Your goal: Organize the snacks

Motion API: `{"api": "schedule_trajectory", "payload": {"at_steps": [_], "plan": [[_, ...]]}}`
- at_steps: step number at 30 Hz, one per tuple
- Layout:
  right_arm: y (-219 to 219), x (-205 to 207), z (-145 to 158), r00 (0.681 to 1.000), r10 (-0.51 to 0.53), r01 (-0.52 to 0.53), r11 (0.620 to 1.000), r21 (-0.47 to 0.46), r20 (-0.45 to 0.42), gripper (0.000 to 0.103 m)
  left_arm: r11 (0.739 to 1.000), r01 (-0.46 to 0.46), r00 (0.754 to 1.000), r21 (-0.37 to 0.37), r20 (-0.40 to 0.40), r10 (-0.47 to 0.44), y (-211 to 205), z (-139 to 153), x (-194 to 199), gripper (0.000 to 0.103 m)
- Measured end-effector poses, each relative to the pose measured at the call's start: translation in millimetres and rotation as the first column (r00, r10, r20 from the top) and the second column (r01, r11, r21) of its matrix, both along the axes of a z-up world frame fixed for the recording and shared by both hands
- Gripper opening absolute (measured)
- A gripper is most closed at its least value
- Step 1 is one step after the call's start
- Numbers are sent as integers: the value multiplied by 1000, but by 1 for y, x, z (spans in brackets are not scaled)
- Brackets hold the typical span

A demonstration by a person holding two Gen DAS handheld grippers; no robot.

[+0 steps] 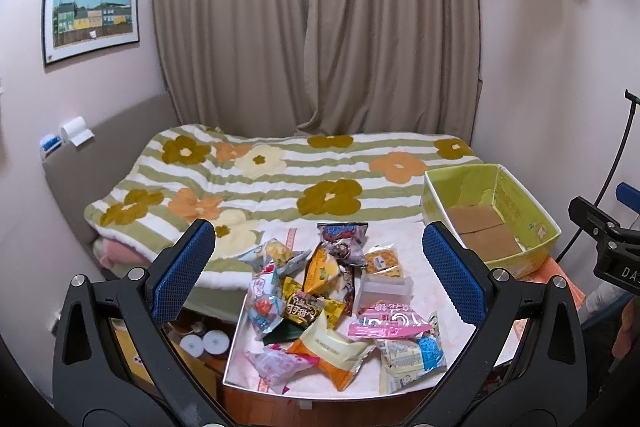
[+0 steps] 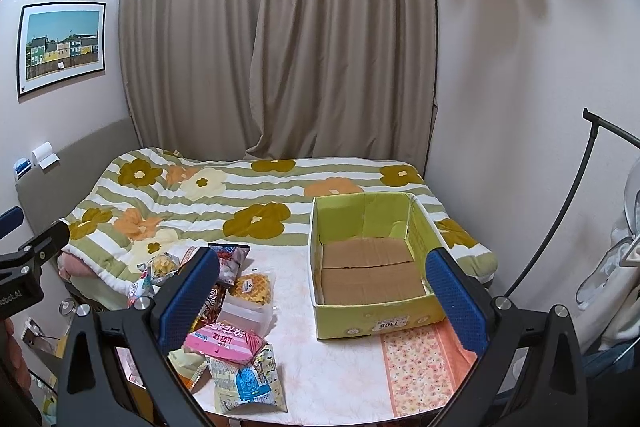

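Observation:
A heap of snack packets (image 1: 320,291) lies on the white table (image 1: 420,287), among them a pink packet (image 1: 384,323), a clear plastic tub (image 1: 384,287) and a dark chocolate packet (image 1: 304,307). My left gripper (image 1: 320,267) hovers open above the heap, holding nothing. To the right stands an empty green cardboard box (image 2: 372,259) with a brown floor. My right gripper (image 2: 324,299) is open in front of the box, empty. The same pink packet (image 2: 224,341) and a blue-and-white packet (image 2: 248,383) lie at its left.
A bed with a flowered quilt (image 2: 240,203) lies behind the table, with curtains (image 2: 280,47) beyond. A flowered cloth strip (image 2: 416,371) covers the table's right front. A black stand pole (image 2: 560,211) leans at the right wall. The other gripper (image 1: 608,243) shows at the right edge.

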State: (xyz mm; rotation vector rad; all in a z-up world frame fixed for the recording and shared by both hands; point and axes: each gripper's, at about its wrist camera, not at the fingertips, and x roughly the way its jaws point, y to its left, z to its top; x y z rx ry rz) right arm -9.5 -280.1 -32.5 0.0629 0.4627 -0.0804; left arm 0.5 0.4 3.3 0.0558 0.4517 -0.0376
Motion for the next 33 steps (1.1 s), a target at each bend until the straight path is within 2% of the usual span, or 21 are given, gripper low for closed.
{"api": "schedule_trajectory", "payload": {"at_steps": [33], "plan": [[5, -3, -3, 1000, 9, -9, 1000, 3, 1, 103, 1000, -1, 1000, -23, -30, 0, 4, -1, 2, 103]]}}
